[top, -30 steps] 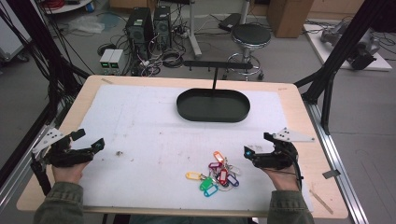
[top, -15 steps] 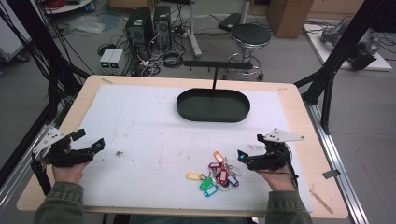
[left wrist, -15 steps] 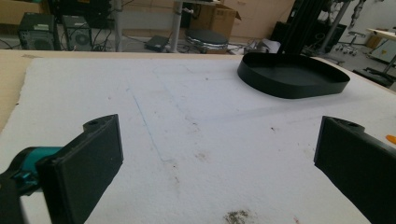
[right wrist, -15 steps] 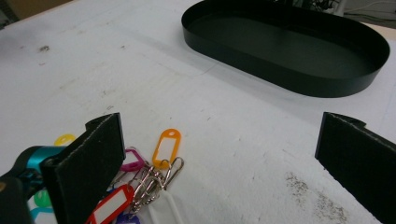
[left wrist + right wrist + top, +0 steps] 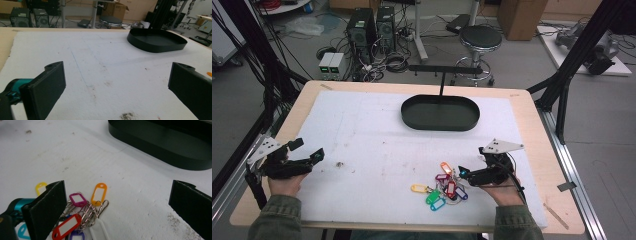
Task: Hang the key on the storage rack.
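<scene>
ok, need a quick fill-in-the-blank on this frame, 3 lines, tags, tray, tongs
The bunch of key tags lies on the white mat nearest the ____ tongs.
The black oval tray holds ____.
Both tongs, including the left tongs, have jaws that stand ____.

Missing words: right; nothing; open

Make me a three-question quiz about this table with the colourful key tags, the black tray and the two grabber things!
1. Where is the bunch of key tags?
A. inside the tray
B. on the white mat beside the right gripper
C. between the left gripper's jaws

2. What colour is the tray?
A. black
B. red
C. white

3. How do the right gripper's jaws stand?
A. shut on a tag
B. shut on nothing
C. open

Answers:
1. B, they lie on the mat by that gripper.
2. A, its wall is black.
3. C, the right gripper view shows a wide gap.
</scene>
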### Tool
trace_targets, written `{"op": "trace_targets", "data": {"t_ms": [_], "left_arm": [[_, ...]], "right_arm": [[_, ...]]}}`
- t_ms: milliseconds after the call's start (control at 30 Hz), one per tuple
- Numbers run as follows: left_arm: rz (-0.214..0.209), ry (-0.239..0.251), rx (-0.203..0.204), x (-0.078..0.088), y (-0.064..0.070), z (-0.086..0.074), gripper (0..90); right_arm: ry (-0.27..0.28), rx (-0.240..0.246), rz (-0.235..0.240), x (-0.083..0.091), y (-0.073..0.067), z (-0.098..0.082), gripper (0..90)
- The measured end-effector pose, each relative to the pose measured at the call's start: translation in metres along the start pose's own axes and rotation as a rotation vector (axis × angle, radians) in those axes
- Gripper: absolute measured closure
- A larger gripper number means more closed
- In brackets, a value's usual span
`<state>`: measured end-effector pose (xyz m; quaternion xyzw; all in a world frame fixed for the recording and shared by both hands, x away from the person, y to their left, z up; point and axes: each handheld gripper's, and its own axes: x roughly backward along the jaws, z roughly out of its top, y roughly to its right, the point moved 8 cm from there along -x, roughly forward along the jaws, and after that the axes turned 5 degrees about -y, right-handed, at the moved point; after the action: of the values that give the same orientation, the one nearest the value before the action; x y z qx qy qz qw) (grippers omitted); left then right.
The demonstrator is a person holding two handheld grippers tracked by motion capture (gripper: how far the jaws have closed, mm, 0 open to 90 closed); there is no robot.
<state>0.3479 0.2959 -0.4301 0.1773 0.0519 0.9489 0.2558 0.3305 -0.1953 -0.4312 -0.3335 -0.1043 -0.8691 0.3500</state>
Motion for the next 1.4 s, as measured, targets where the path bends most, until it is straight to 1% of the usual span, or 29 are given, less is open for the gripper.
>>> {"op": "trace_targets", "data": {"t_ms": [33,67,133,333,400,433,500,533,567,600,700,767,800,833,900,933,967,1000,1033,1067,1100,1233,1333,1367,1400], "left_arm": [[0.000,-0.001,-0.001,0.000,0.000,0.000,1.7],[0.001,0.000,0.000,0.000,0.000,0.000,1.7],[0.000,-0.001,-0.001,0.000,0.000,0.000,1.7],[-0.001,-0.002,-0.001,0.000,0.000,0.000,1.7],[-0.001,-0.003,-0.002,0.000,0.000,0.000,1.7],[-0.002,-0.004,-0.003,0.000,0.000,0.000,1.7],[-0.002,-0.005,-0.004,0.000,0.000,-0.001,1.7],[-0.002,-0.003,-0.002,0.000,0.000,0.000,1.7],[-0.002,-0.003,-0.002,0.000,0.000,0.000,1.7],[-0.002,-0.005,-0.003,0.000,0.000,0.000,1.7],[-0.002,-0.005,-0.002,-0.001,0.000,-0.001,1.7],[-0.002,-0.006,-0.002,-0.001,0.000,-0.001,1.7],[-0.002,-0.007,-0.003,-0.001,0.000,-0.001,1.7],[-0.003,-0.007,-0.002,-0.001,0.000,-0.001,1.7],[-0.002,-0.007,-0.003,-0.001,0.000,-0.001,1.7],[-0.003,-0.007,-0.003,-0.001,0.000,-0.001,1.7],[-0.004,-0.008,-0.003,-0.001,0.000,-0.001,1.7],[-0.004,-0.007,-0.003,-0.001,0.000,-0.001,1.7],[-0.004,-0.007,-0.003,-0.001,0.000,-0.001,1.7],[-0.003,-0.008,-0.003,-0.001,0.000,-0.001,1.7],[-0.003,-0.007,-0.001,-0.001,0.000,-0.001,1.7],[-0.005,-0.008,-0.003,-0.001,0.000,-0.001,1.7],[-0.005,-0.009,-0.003,-0.001,0.001,-0.001,1.7],[-0.006,-0.009,-0.002,-0.001,0.001,-0.001,1.7],[-0.006,-0.009,-0.002,-0.001,0.001,-0.001,1.7]], "right_arm": [[0.000,0.000,0.000,0.000,0.000,0.000,0.5],[-0.022,0.013,-0.004,-0.003,-0.001,-0.002,0.5],[-0.040,0.017,0.000,-0.005,-0.002,-0.004,0.5],[-0.072,0.022,0.016,-0.009,-0.006,-0.006,0.5],[-0.087,0.030,0.024,-0.011,-0.007,-0.007,0.5],[-0.106,0.038,0.031,-0.013,-0.009,-0.009,0.5],[-0.113,0.043,0.035,-0.014,-0.010,-0.009,0.5],[-0.136,0.056,0.038,-0.017,-0.013,-0.011,0.5],[-0.136,0.056,0.038,-0.017,-0.013,-0.011,0.5],[-0.152,0.068,0.036,-0.019,-0.015,-0.013,0.5],[-0.168,0.076,0.040,-0.021,-0.016,-0.014,0.5],[-0.180,0.084,0.045,-0.022,-0.018,-0.016,1.0],[-0.191,0.094,0.065,-0.023,-0.020,-0.017,4.3],[-0.197,0.096,0.073,-0.023,-0.021,-0.018,4.3],[-0.206,0.095,0.076,-0.024,-0.021,-0.018,4.3],[-0.232,0.099,0.084,-0.026,-0.023,-0.021,4.3],[-0.232,0.099,0.084,-0.026,-0.023,-0.021,4.3],[-0.241,0.108,0.088,-0.027,-0.024,-0.023,4.3],[-0.253,0.114,0.093,-0.028,-0.024,-0.024,4.3],[-0.279,0.117,0.099,-0.030,-0.026,-0.027,4.4],[-0.288,0.117,0.099,-0.031,-0.027,-0.028,4.4],[-0.308,0.126,0.104,-0.033,-0.028,-0.031,5.1],[-0.316,0.126,0.114,-0.032,-0.030,-0.032,6.4],[-0.330,0.126,0.124,-0.032,-0.031,-0.034,11.6],[-0.336,0.137,0.145,-0.032,-0.032,-0.034,16.4]]}}
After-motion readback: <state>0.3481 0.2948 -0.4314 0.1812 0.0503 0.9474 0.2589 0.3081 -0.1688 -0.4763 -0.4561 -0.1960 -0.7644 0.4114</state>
